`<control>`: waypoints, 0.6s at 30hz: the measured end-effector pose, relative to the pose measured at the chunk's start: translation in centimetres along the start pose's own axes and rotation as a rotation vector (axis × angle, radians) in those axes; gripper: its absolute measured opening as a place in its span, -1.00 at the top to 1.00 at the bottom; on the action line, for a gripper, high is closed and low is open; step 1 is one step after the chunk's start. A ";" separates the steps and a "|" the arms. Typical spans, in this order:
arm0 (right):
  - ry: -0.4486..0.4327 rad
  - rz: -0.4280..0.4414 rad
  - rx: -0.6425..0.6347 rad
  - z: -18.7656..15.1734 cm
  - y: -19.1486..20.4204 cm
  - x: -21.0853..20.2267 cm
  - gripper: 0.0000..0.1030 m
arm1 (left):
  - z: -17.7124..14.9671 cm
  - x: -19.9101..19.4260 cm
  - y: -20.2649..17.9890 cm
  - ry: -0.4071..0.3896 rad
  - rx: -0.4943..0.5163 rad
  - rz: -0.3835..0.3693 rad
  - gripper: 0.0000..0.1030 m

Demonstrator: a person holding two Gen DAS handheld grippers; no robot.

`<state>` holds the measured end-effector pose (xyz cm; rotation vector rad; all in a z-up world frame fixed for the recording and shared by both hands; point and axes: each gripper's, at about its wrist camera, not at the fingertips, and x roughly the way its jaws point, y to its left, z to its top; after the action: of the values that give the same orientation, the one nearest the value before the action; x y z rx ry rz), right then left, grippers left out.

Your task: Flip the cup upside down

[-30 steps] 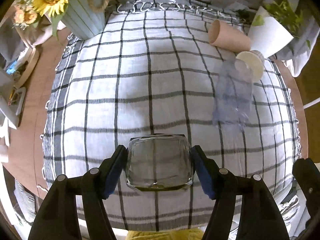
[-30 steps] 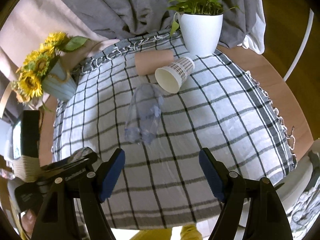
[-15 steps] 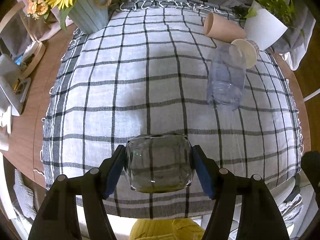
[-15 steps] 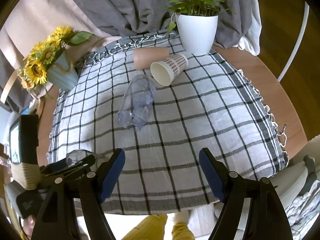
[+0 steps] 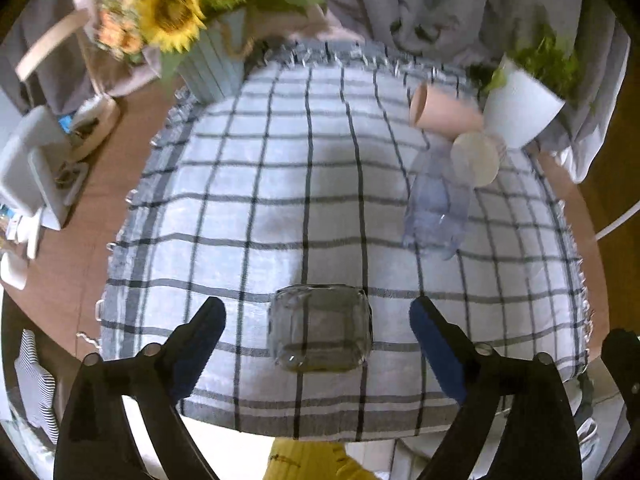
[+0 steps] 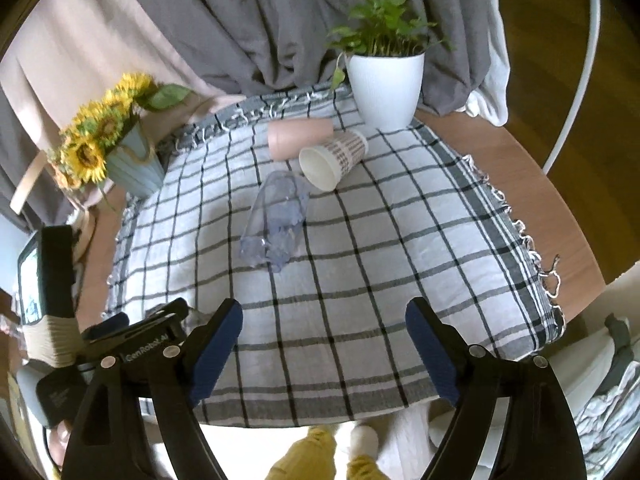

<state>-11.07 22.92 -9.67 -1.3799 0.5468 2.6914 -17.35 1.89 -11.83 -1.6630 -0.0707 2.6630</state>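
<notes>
A clear squat glass cup [image 5: 320,328] stands on the checked cloth [image 5: 280,200] near the table's front edge. My left gripper [image 5: 318,344] is open, its blue pads apart from the glass on both sides. My right gripper [image 6: 324,348] is open and empty above the cloth's front edge; the left gripper's body [image 6: 132,344] shows at its left. A clear plastic cup [image 6: 276,220] lies on its side mid-cloth, also in the left wrist view [image 5: 436,208]. A patterned paper cup [image 6: 332,156] and a pink cup [image 6: 300,138] lie on their sides behind it.
A white pot with a green plant [image 6: 384,88] stands at the back right. A blue vase of sunflowers [image 6: 128,160] stands at the back left. Grey curtains hang behind. Small items [image 5: 40,176] sit on the bare wooden table left of the cloth.
My left gripper has opened and let go of the glass cup, which now stands on the cloth. Both wrist views have pulled back slightly.
</notes>
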 end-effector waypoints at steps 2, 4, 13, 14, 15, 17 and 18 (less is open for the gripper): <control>-0.023 0.009 -0.002 -0.2 0.0 -1.0 -0.65 | -0.5 -2.0 0.2 -0.047 0.001 0.012 -0.88; -0.046 0.018 -0.012 -0.6 0.2 -2.2 -0.67 | -1.4 -4.4 0.5 -0.104 0.007 0.027 -0.92; -0.157 0.046 -0.095 -3.2 2.6 -7.8 -0.68 | -5.3 -12.1 3.4 -0.279 -0.010 0.090 -0.99; -0.168 0.048 -0.101 -3.5 3.0 -8.5 -0.69 | -5.9 -12.7 3.9 -0.285 -0.016 0.089 -0.99; -0.175 0.049 -0.106 -3.8 3.2 -9.0 -0.69 | -6.4 -13.2 4.3 -0.291 -0.020 0.086 -0.99; -0.195 0.055 -0.112 -4.5 3.6 -10.2 -0.69 | -7.4 -14.6 5.0 -0.307 -0.020 0.092 -0.99; -0.209 0.055 -0.115 -5.1 3.9 -11.0 -0.70 | -8.0 -15.3 5.4 -0.320 -0.018 0.097 -0.99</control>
<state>-1.44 18.62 -2.51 -1.1016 0.4231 2.9059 -3.31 -3.58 -1.77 -1.2591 -0.0150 2.9840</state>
